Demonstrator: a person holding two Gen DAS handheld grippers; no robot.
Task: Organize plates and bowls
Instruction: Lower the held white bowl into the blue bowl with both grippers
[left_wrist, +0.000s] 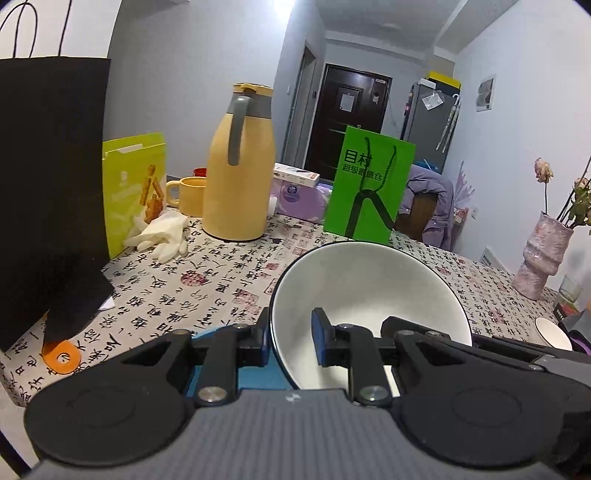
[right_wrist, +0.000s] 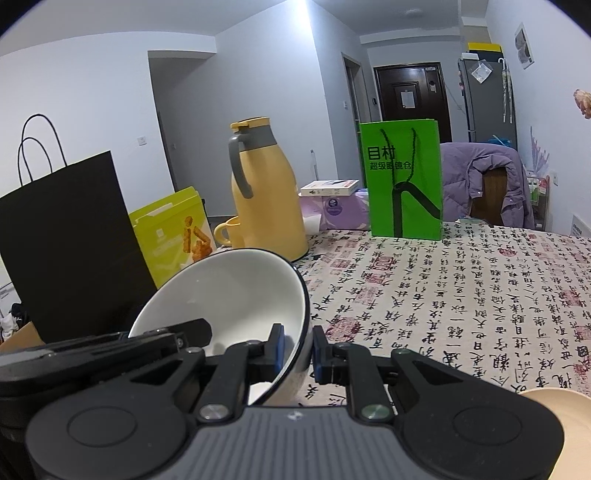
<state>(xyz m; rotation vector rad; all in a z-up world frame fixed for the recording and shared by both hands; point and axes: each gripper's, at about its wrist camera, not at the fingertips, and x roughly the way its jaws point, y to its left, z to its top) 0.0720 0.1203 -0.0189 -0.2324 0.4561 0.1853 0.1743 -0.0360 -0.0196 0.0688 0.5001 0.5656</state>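
Left wrist view shows the left gripper (left_wrist: 290, 341) clenched on the rim of a white bowl (left_wrist: 369, 288) with a dark edge, one blue pad outside the wall and the other inside, the bowl tilted so its opening faces the camera above the tablecloth (left_wrist: 221, 277), which is printed all over with black Chinese calligraphy and red seal stamps too small to read. Behind the bowl stands a green paper bag (left_wrist: 369, 184) bearing the large characters 目村 and a smaller line beneath that is partly crossed by its cord handles. To the left sit a yellow thermos jug (left_wrist: 240, 177), a yellow mug (left_wrist: 188, 195), a yellow snack bag (left_wrist: 133, 192) whose print is illegible, white gloves (left_wrist: 162, 232) and a black paper bag (left_wrist: 48, 184). Right wrist view shows the right gripper (right_wrist: 298, 350) clamped on the opposite rim of the same bowl (right_wrist: 229, 295), with the left gripper's dark fingers (right_wrist: 177, 332) reaching in from the left; the green bag (right_wrist: 404, 184) reads 目村 there too, and a beige dish (right_wrist: 554, 402) pokes in at the lower right
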